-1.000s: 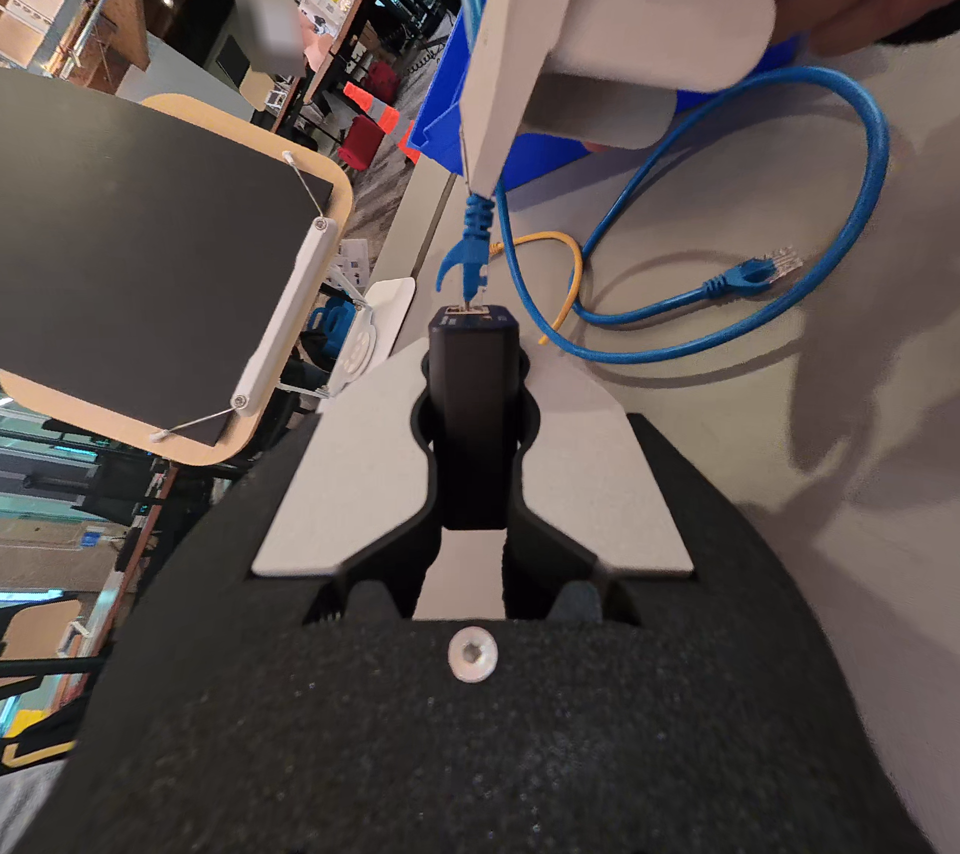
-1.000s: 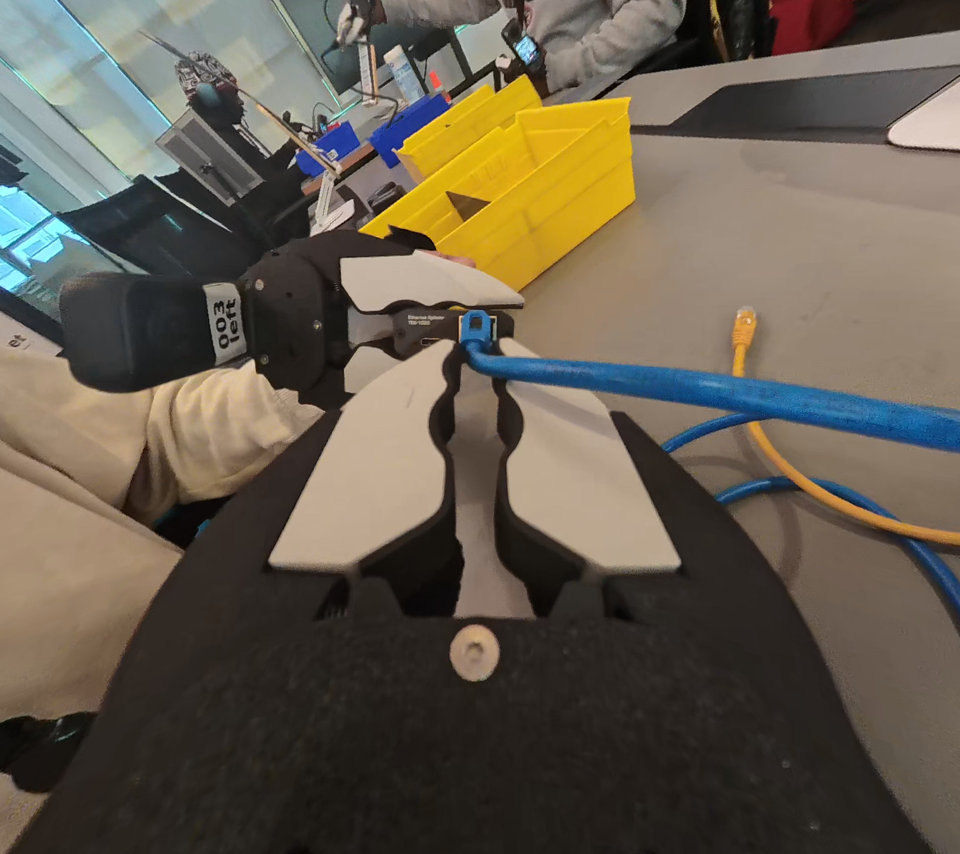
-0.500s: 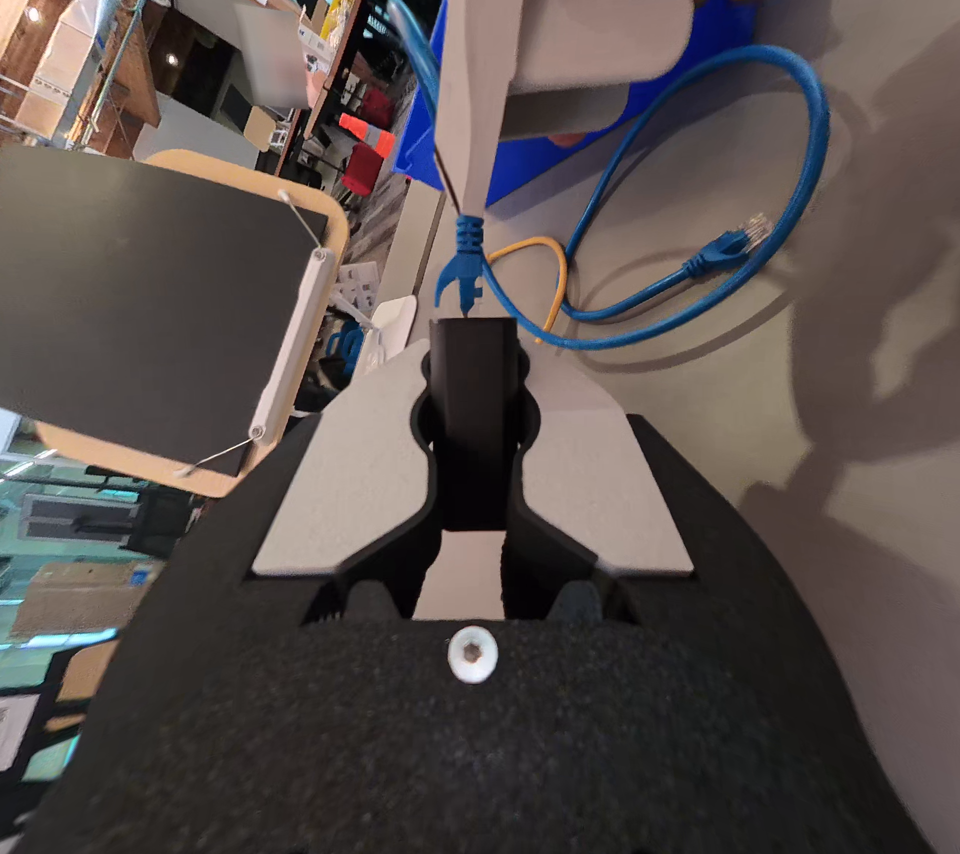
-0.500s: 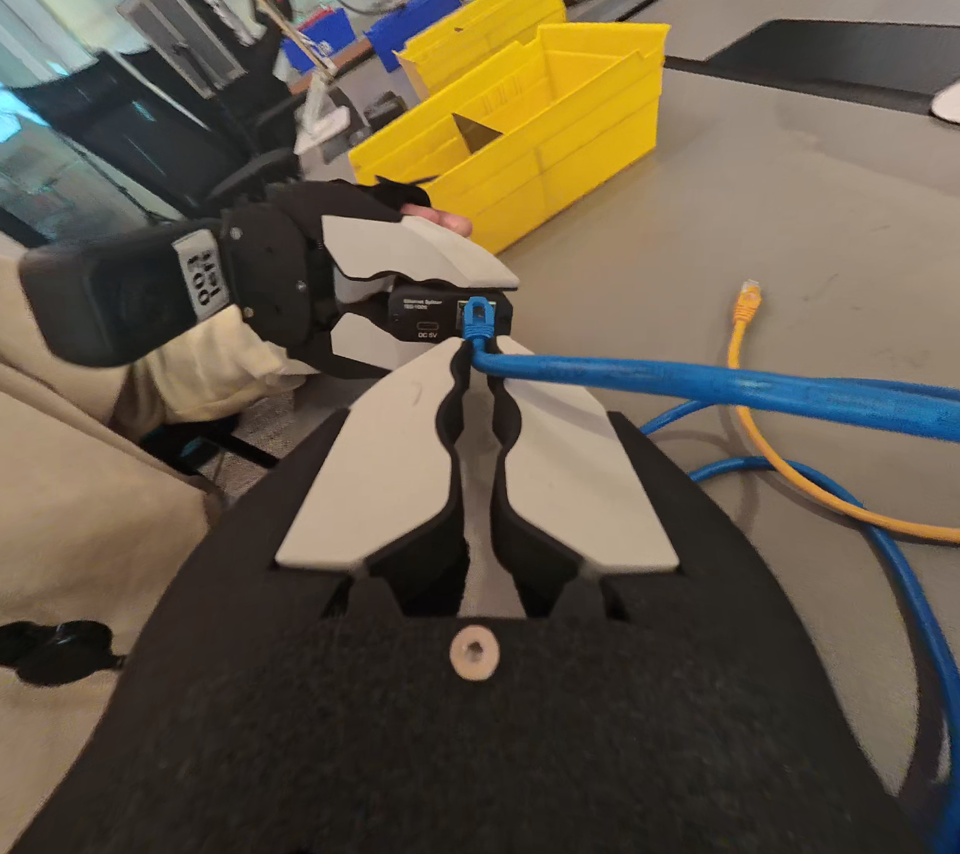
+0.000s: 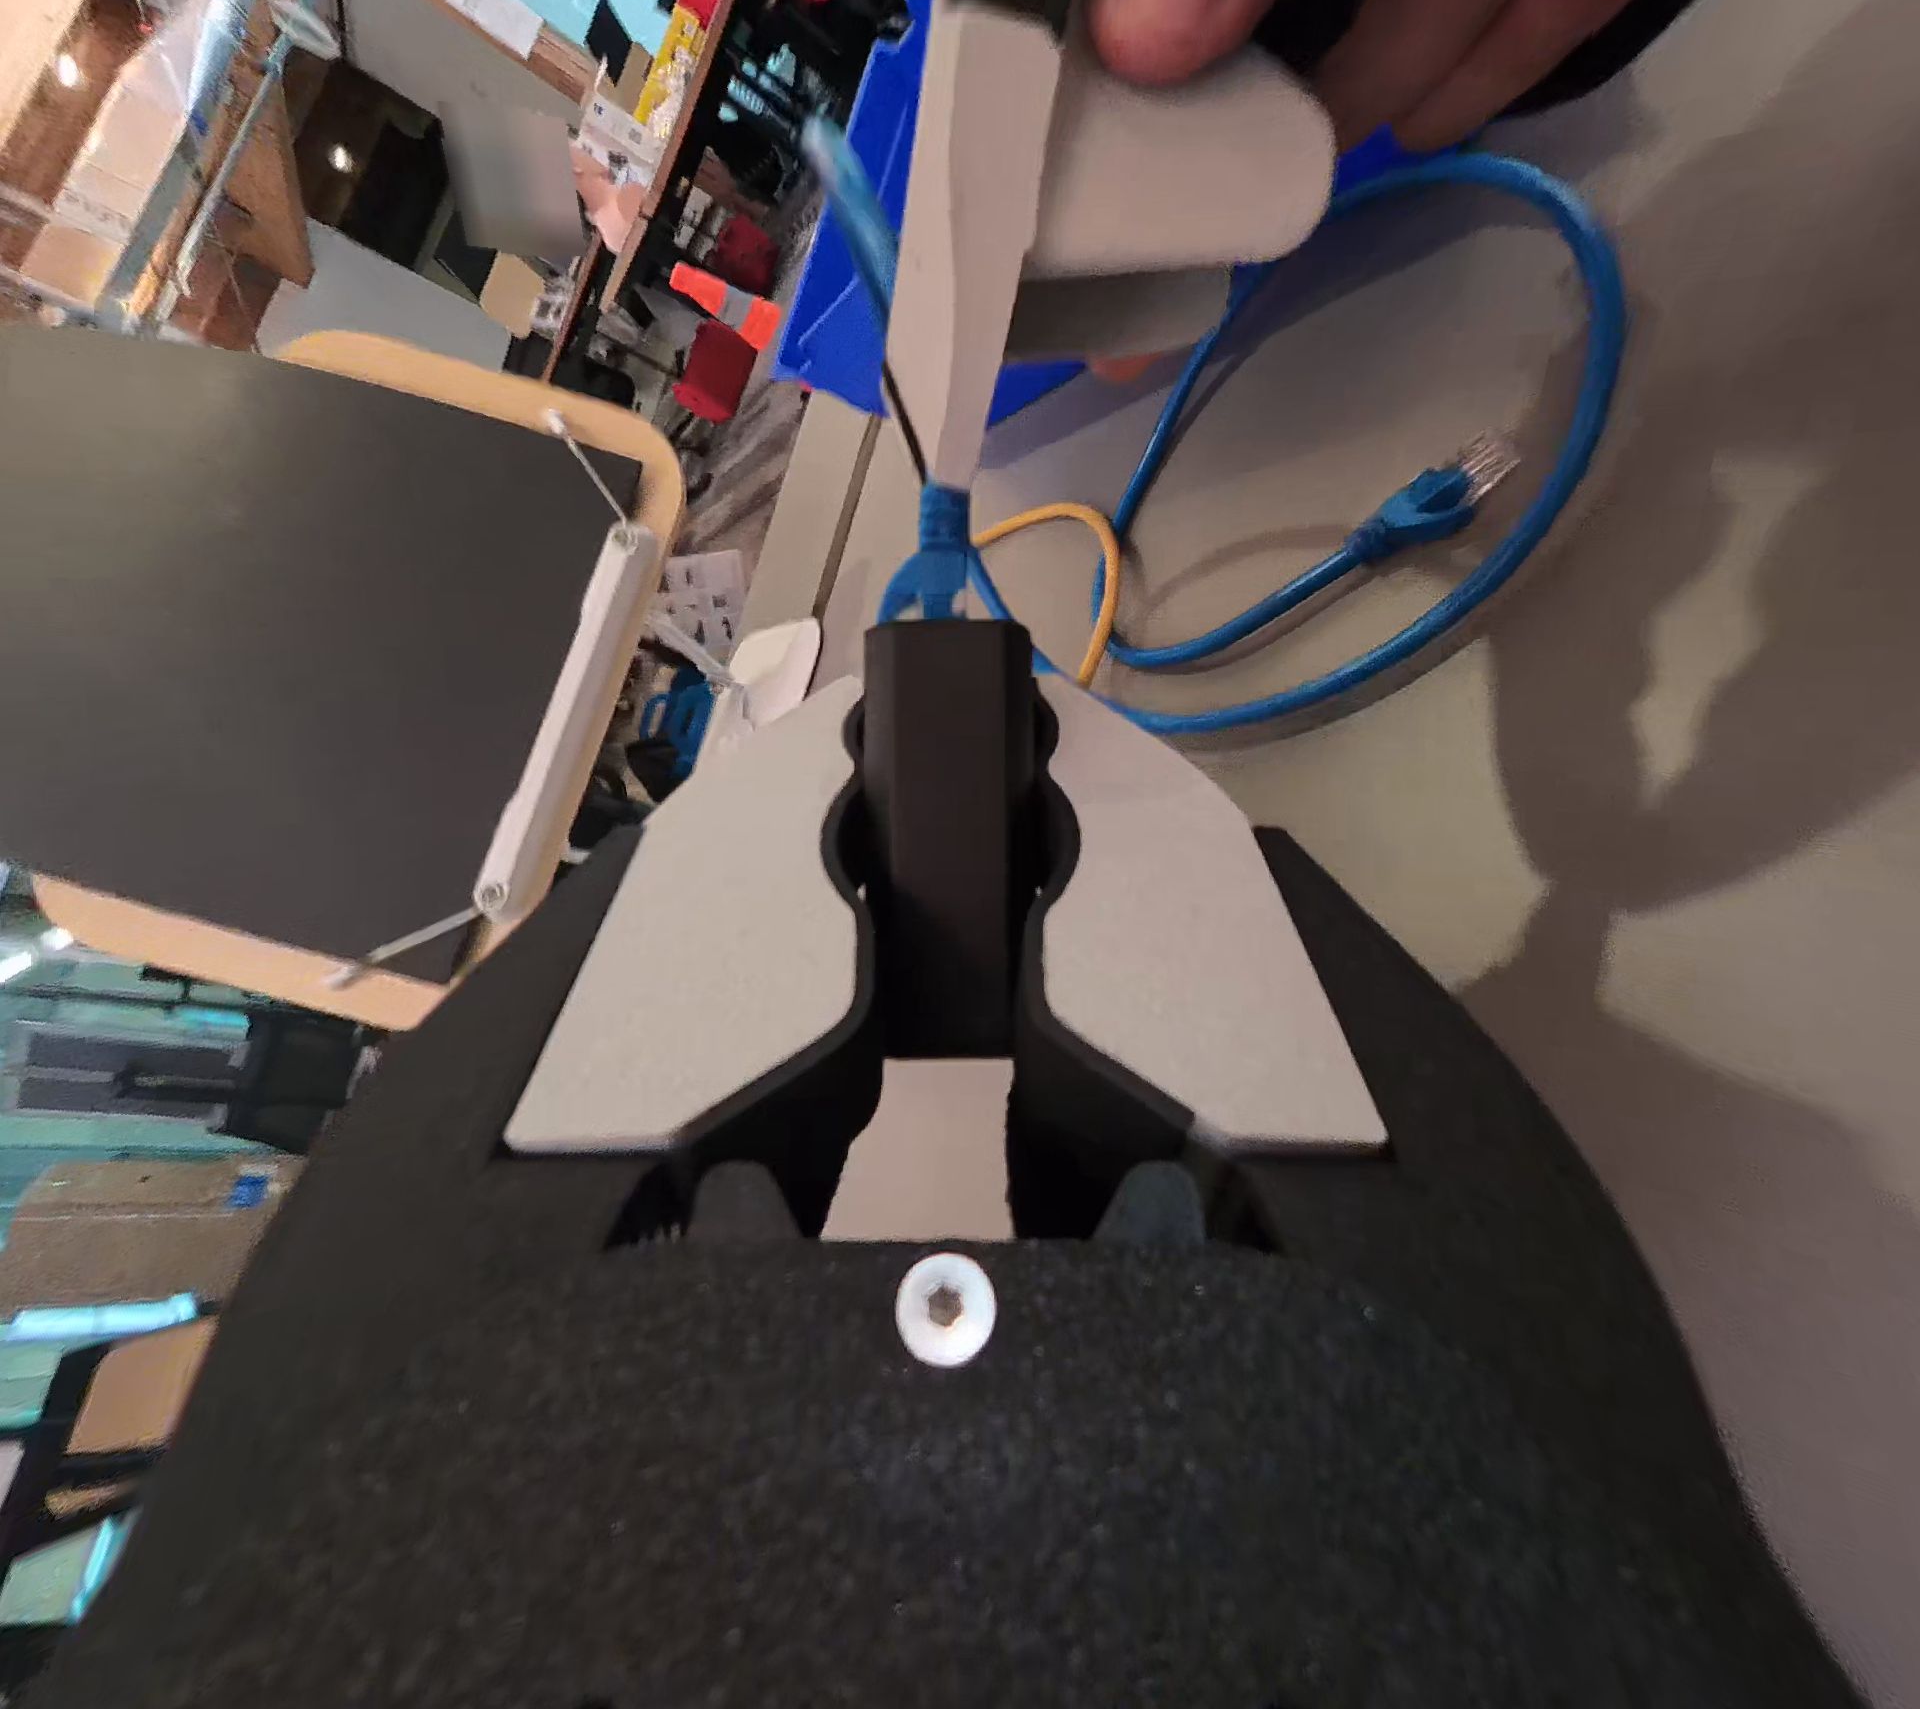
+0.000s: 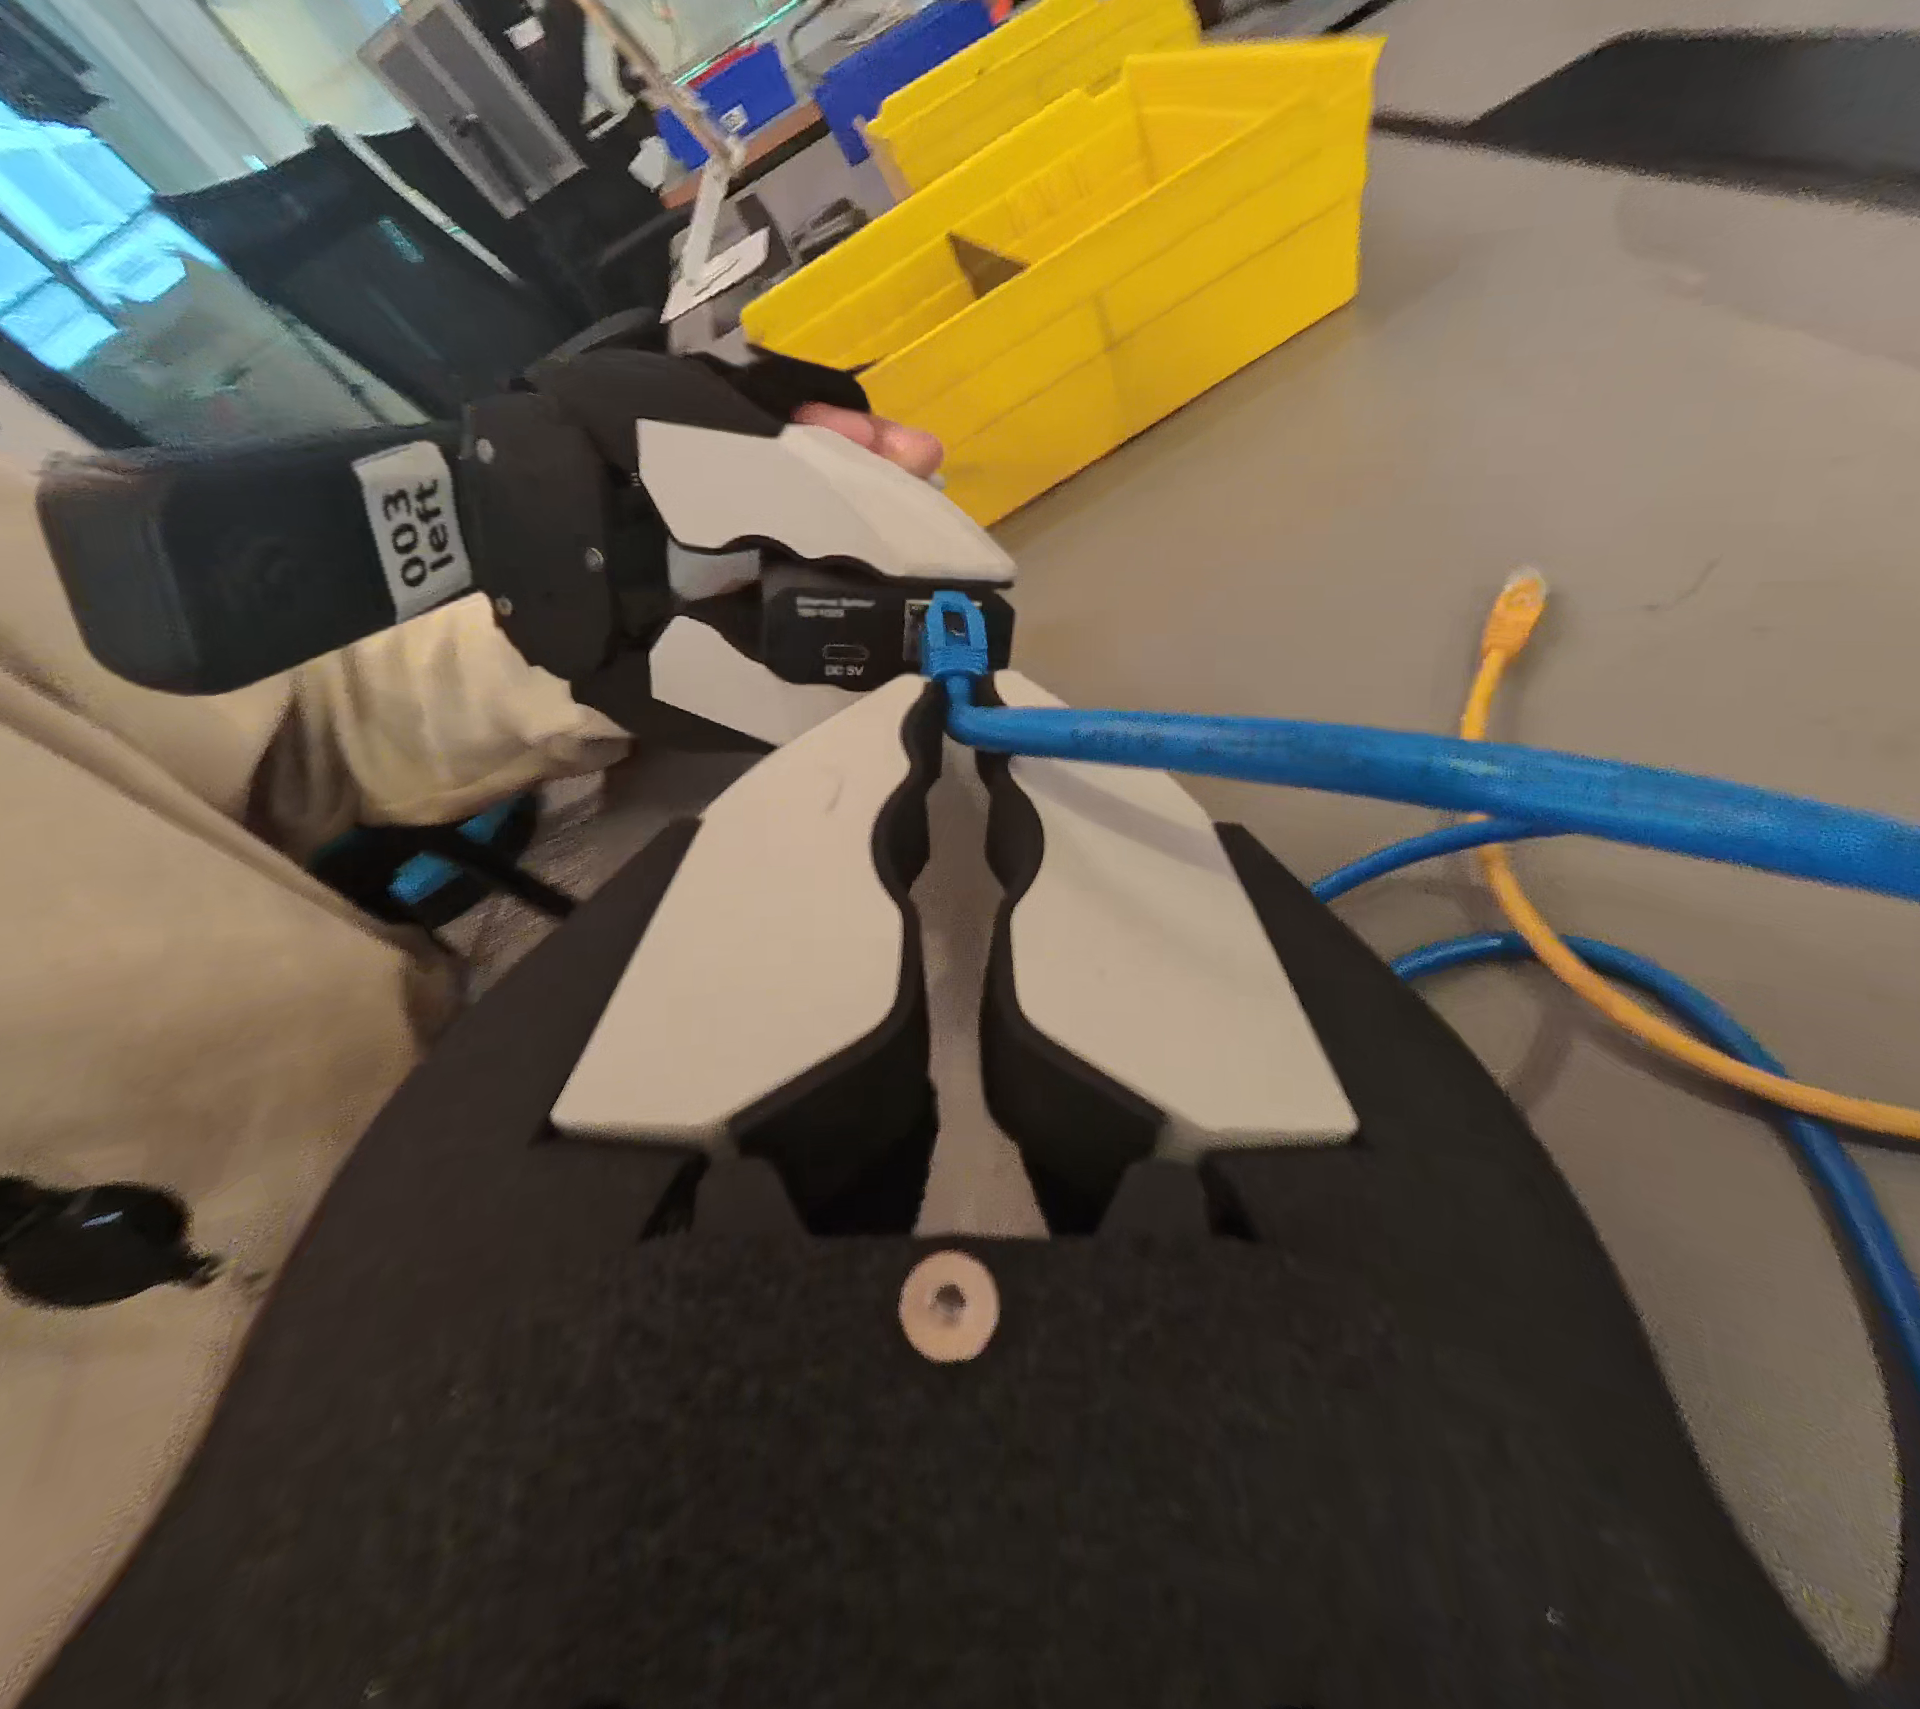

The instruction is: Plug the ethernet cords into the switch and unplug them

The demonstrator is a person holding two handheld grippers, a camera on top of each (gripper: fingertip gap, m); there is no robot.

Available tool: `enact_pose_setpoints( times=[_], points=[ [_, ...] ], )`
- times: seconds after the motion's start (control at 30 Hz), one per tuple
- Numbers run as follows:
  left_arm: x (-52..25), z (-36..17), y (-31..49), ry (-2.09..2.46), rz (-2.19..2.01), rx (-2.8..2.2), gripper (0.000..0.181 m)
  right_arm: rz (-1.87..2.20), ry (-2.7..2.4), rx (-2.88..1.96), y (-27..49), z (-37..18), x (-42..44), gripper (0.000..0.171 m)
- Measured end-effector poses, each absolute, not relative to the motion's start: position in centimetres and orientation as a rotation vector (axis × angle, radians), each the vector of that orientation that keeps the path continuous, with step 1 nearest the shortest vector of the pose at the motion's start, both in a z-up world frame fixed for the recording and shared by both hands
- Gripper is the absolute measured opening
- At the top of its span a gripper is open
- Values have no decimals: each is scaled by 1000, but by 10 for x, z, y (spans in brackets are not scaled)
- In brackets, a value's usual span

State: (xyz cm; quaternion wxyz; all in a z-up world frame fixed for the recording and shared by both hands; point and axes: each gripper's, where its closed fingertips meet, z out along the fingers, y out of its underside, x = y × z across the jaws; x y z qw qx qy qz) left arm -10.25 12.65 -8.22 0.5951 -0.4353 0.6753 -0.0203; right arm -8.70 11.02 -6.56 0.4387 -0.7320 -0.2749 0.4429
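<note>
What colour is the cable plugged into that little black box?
Blue cable, seen best in the right wrist view.

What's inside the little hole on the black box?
A blue plug sits in a port on the switch, its blue cord pinched by the right gripper. The plug covers the port's inside, so how far it goes is hidden.
</note>
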Motion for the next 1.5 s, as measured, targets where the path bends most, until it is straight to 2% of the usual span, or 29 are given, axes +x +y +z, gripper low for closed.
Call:
enact_pose_setpoints(
  times=[0.3,0.7,1.17,1.3,1.37,1.5],
  points=[
    [-114,-108,156,1536,130,-1336,25,770,-692,-1864,107,-62,-95,6],
    [-110,-124,162,1544,167,-1221,24,493,-732,-1975,108,-80,-99,7],
    [-101,-124,156,1524,29,-1297,24,662,-575,-1940,118,-79,-88,7],
    [-101,-121,163,1525,33,-1296,25,843,-524,-1894,121,-76,-86,8],
    [-102,-116,166,1507,123,-1270,25,948,-455,-1909,122,-77,-85,22],
    [-101,-115,162,1495,210,-1265,25,790,-467,-1932,126,-83,-90,14]
  ],
)
